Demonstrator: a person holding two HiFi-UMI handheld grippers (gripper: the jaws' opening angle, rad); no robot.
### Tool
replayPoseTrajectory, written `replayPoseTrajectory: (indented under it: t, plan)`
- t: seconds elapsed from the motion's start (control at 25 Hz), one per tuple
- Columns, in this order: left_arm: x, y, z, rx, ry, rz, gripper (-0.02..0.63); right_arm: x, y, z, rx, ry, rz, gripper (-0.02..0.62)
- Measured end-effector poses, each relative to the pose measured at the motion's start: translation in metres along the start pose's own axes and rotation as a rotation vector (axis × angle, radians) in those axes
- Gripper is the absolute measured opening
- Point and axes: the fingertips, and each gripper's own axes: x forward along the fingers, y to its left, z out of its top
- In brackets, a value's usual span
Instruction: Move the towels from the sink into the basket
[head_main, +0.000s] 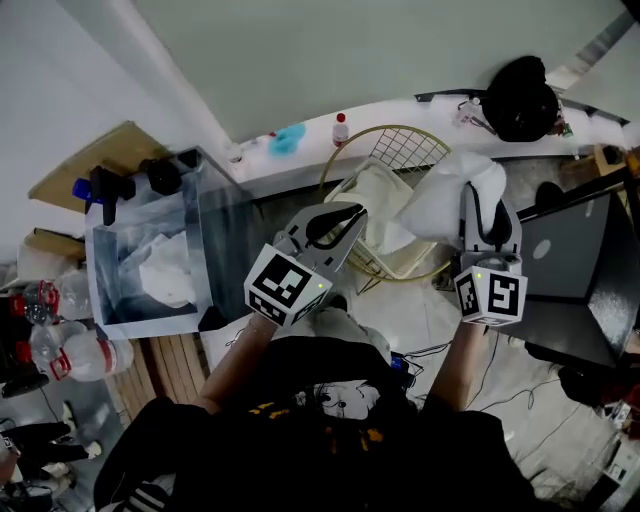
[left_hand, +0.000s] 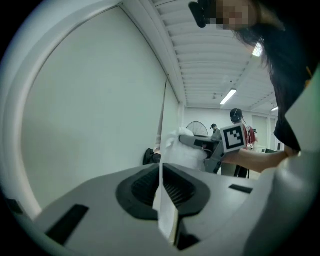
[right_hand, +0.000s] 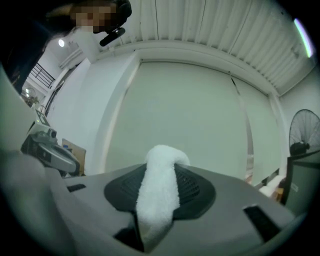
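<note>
I hold a white towel (head_main: 448, 196) above the gold wire basket (head_main: 405, 146), and my right gripper (head_main: 481, 192) is shut on its bunched part. In the right gripper view the thick terry fold (right_hand: 159, 192) is clamped between the jaws. My left gripper (head_main: 350, 216) is over the basket's left rim. In the left gripper view its jaws are shut on a thin white towel edge (left_hand: 163, 202) that runs up toward the bunch. More white cloth (head_main: 377, 198) lies in the basket. Another white towel (head_main: 166, 270) lies in the sink (head_main: 203, 228) at the left.
Plastic bottles (head_main: 62, 345) stand left of the sink. On the white ledge behind the basket are a black bag (head_main: 520, 96), a red-capped bottle (head_main: 341, 129) and a blue item (head_main: 288, 138). A dark table (head_main: 578, 262) is at the right, with cables on the floor.
</note>
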Motion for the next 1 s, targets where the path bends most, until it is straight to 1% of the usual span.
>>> replayPoseTrajectory:
  t: [0.12,0.28,0.52,0.64,0.72,0.84,0.92,1.0]
  plan:
    - [0.027,-0.008,-0.008,0.001,0.026,-0.041,0.023,0.0,-0.016,-0.056,-0.012,0.123,-0.032,0.132]
    - [0.057,-0.017,-0.019,0.004,0.068,-0.078,0.022,0.0,-0.027,-0.138,-0.037,0.307,-0.035,0.132]
    - [0.086,-0.02,-0.032,-0.007,0.109,-0.102,0.023,0.014,-0.033,-0.25,-0.106,0.534,0.01,0.138]
    - [0.095,-0.018,-0.038,-0.012,0.128,-0.109,0.023,0.023,-0.027,-0.314,-0.126,0.661,0.046,0.146]
    - [0.099,-0.019,-0.042,-0.008,0.141,-0.112,0.023,0.024,-0.02,-0.358,-0.103,0.751,0.07,0.155]
    - [0.102,-0.02,-0.045,-0.003,0.158,-0.117,0.023,0.016,-0.01,-0.416,-0.038,0.882,0.097,0.173]
    - [0.101,-0.02,-0.047,-0.003,0.167,-0.115,0.023,0.009,-0.005,-0.442,0.003,0.955,0.113,0.201]
    - [0.099,-0.017,-0.051,-0.008,0.178,-0.105,0.023,0.007,0.0,-0.455,0.028,0.99,0.126,0.243]
